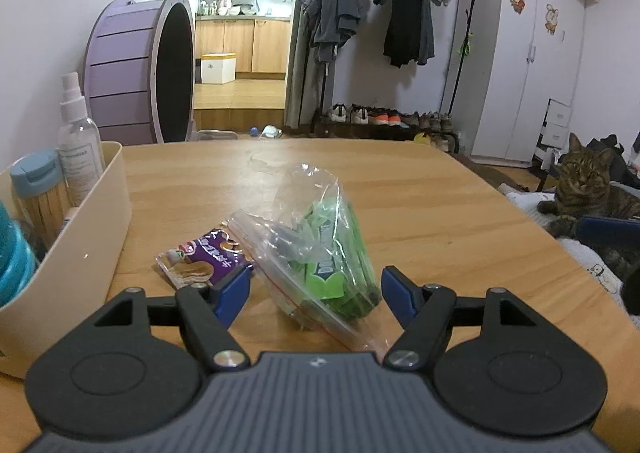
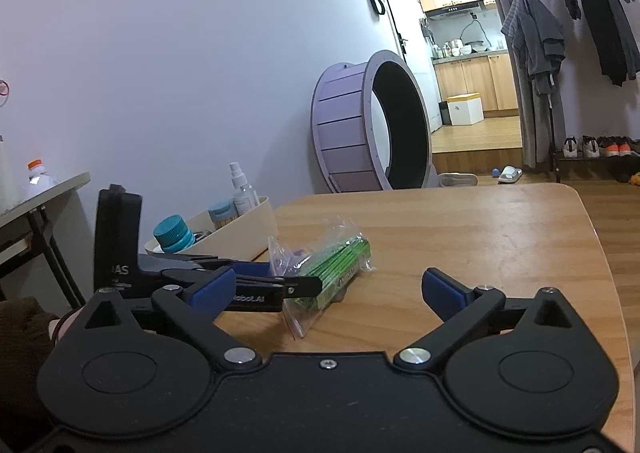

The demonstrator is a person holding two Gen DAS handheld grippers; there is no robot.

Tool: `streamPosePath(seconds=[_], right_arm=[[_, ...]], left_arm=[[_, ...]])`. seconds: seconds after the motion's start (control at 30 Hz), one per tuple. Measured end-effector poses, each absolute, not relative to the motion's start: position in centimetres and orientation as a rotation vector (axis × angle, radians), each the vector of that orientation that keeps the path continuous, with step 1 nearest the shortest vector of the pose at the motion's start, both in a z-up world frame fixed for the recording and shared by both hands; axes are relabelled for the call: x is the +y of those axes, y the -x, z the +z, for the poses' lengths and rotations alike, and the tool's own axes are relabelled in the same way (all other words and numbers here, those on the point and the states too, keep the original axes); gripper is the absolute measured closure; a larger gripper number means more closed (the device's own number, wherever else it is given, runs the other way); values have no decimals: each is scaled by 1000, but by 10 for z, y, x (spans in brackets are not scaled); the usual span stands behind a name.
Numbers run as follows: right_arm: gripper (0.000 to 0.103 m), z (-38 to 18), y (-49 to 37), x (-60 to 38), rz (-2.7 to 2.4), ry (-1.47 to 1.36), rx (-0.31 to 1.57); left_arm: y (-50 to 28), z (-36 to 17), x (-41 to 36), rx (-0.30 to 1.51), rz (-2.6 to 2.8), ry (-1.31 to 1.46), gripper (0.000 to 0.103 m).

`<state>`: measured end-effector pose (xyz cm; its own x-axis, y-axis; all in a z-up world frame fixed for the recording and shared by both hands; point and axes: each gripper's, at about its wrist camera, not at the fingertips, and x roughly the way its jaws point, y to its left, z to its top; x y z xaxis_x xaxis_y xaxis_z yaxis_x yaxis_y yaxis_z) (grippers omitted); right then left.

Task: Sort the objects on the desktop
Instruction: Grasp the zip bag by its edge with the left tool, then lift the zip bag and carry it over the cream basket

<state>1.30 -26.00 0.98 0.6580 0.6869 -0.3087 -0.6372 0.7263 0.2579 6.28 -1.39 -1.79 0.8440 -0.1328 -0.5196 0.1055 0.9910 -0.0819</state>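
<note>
A clear zip bag of green packets lies on the wooden table, between the open fingers of my left gripper. A small purple snack packet lies just left of the bag, by the left fingertip. In the right wrist view the same bag lies ahead and to the left of my right gripper, which is open and empty above the table. The left gripper reaches in from the left, its fingers at the bag.
A cream bin stands at the table's left edge, holding a spray bottle, a toothpick jar and a teal-capped bottle. A cat sits beyond the right edge. A purple wheel stands by the wall.
</note>
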Motion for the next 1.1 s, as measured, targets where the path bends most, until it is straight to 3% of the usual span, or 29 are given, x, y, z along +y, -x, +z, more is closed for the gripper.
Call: streamPosePath(seconds=[0.13, 0.23, 0.37, 0.5, 1.1], right_arm=[[3, 9, -11, -259, 757, -128, 404], [3, 8, -9, -260, 760, -130, 406], [3, 7, -9, -260, 765, -126, 410], [3, 7, -8, -260, 767, -126, 411], [3, 10, -10, -248, 780, -145, 394]], left_arm=[[-62, -20, -16, 551, -132, 33, 36], [-62, -21, -18, 551, -146, 21, 48], [-60, -22, -16, 548, -165, 32, 75], [-57, -20, -14, 532, -164, 33, 86], [-8, 33, 9, 276, -176, 40, 95]])
